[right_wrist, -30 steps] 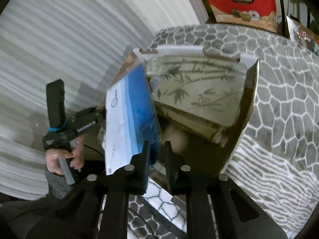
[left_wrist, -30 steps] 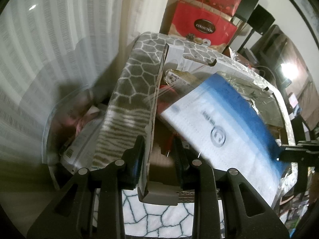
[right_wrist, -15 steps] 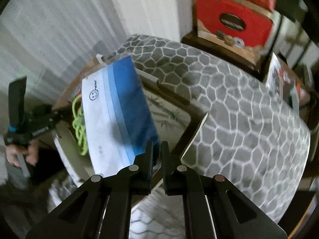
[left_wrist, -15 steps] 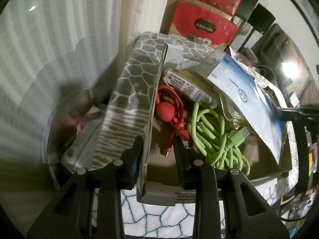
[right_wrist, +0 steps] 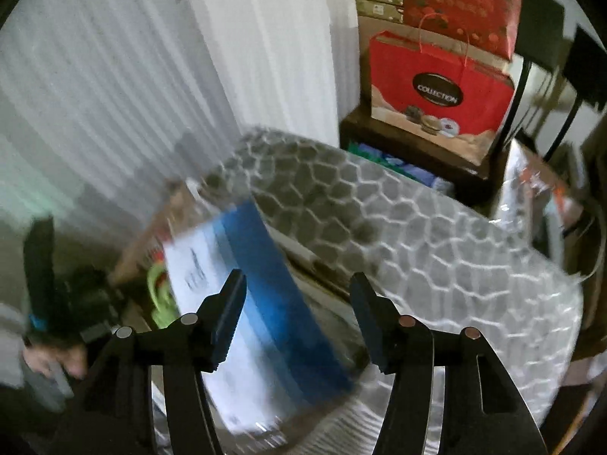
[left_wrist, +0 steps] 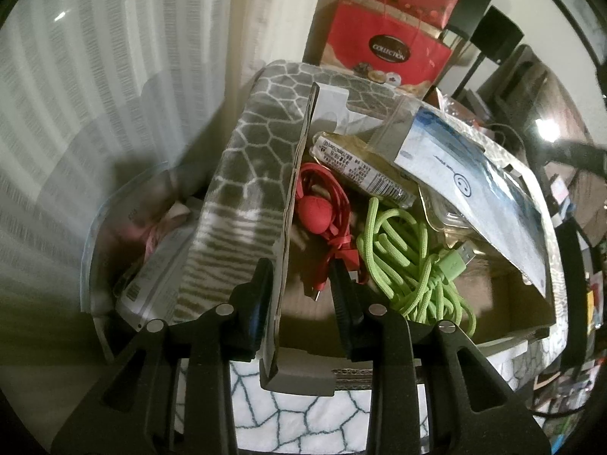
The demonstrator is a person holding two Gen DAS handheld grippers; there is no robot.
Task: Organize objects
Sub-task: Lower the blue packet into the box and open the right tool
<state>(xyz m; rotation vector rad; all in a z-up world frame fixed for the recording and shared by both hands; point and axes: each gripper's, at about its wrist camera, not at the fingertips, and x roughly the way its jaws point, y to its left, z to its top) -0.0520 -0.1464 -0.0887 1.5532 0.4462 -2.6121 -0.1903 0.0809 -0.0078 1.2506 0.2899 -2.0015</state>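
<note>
My left gripper [left_wrist: 301, 284] pinches the cardboard box's flap [left_wrist: 294, 204]; my right gripper [right_wrist: 297, 314] has just been opening, nothing pressed between its pads. The blue-and-white packet [left_wrist: 470, 193] leans in the box [left_wrist: 504, 303] over one red cable [left_wrist: 326, 208] and one green cable [left_wrist: 409, 261]. One red bag [right_wrist: 440, 91] reads "COLLECTION".

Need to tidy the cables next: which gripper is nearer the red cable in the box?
Left. The left gripper straddles the box flap right beside the red cable; the right gripper, jaws just opened, hovers above the blue-and-white packet.

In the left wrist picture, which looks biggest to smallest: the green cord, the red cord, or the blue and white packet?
1. blue and white packet
2. green cord, nearly alike, so unsure
3. red cord, smallest
</note>
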